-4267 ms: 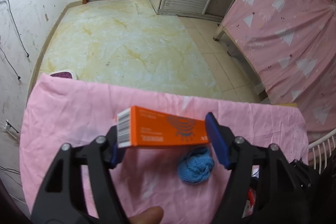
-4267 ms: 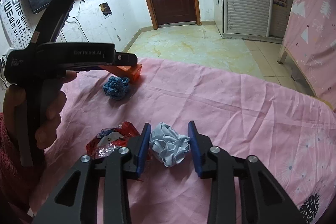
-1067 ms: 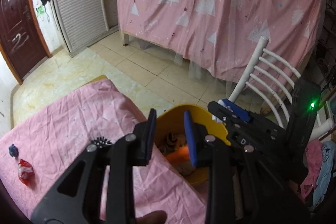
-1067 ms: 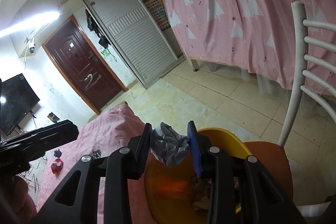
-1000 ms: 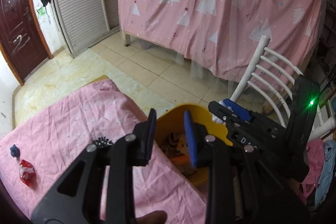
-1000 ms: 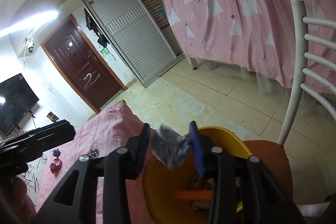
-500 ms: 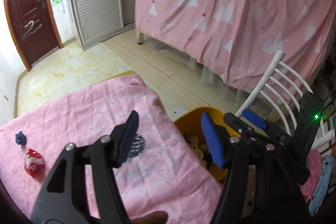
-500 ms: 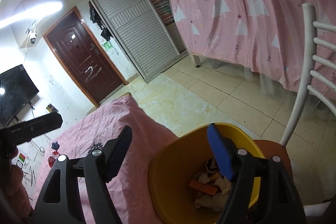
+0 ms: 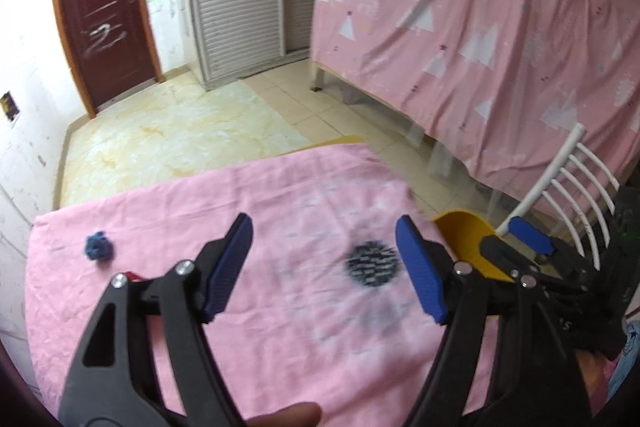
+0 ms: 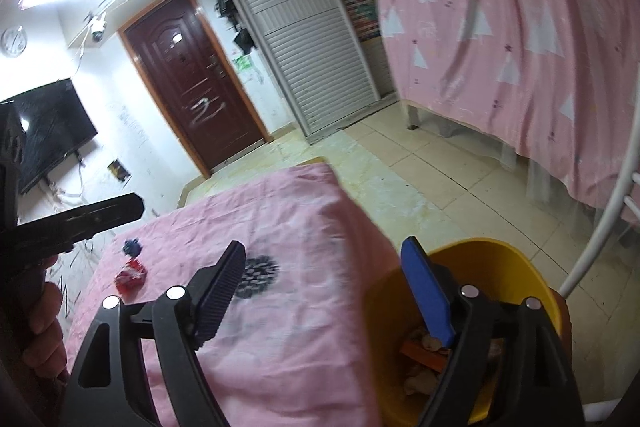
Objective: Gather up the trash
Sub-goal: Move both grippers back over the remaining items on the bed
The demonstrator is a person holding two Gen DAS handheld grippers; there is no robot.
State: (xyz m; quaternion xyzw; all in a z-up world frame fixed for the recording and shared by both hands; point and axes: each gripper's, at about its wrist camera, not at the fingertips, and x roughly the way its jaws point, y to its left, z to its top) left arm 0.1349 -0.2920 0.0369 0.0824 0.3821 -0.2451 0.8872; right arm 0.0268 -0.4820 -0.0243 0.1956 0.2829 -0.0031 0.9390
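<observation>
With some trash in the yellow bin, still to fetch: blue wad, red wrapper; both grippers spread, empty.

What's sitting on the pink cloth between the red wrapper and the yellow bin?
Only the dark printed pattern on the cloth; no trash between red wrapper and yellow bin, shown in the right wrist view.

Tabletop wore matt pink cloth, creased. Bin was smooth yellow plastic. Red wrapper looked glossy, crinkled. Blue ball was fuzzy yarn. Fingers were matt blue, ribbed. Floor was glossy tile.
</observation>
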